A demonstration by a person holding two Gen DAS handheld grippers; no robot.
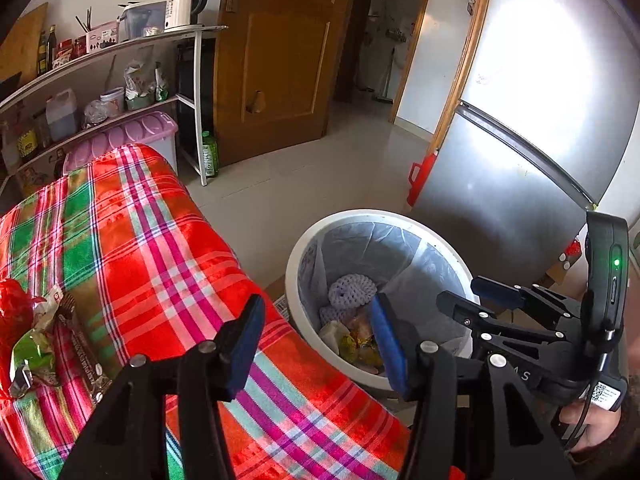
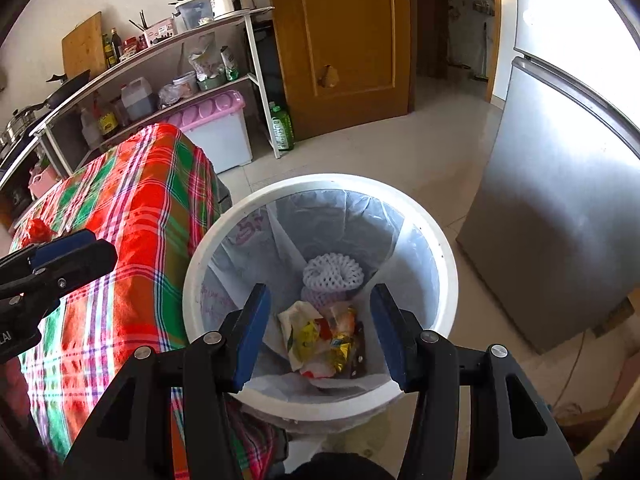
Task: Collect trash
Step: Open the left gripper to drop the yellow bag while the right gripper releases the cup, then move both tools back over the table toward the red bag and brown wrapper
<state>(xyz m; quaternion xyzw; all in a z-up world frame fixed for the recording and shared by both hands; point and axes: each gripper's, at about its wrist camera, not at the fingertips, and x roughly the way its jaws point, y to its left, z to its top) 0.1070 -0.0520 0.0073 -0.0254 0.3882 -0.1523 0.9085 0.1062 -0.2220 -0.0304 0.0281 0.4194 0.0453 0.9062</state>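
Note:
A white trash bin (image 2: 440, 264) with a clear liner stands on the floor beside the table; it also shows in the left wrist view (image 1: 304, 248). Inside lie a white foam net (image 2: 332, 272) and crumpled wrappers (image 2: 320, 340). My right gripper (image 2: 316, 336) is open and empty, directly above the bin. My left gripper (image 1: 316, 340) is open and empty above the table's right edge. Wrappers (image 1: 40, 344) and a red bag (image 1: 12, 308) lie on the plaid tablecloth (image 1: 160, 240) at the left. The right gripper also shows in the left wrist view (image 1: 484, 296).
A silver fridge (image 2: 560, 208) stands right of the bin. A shelf rack (image 1: 120, 80) with bottles, a kettle and a pink-lidded box (image 2: 216, 128) is behind the table. A green bottle (image 2: 282, 126) stands by the wooden door (image 2: 344, 40).

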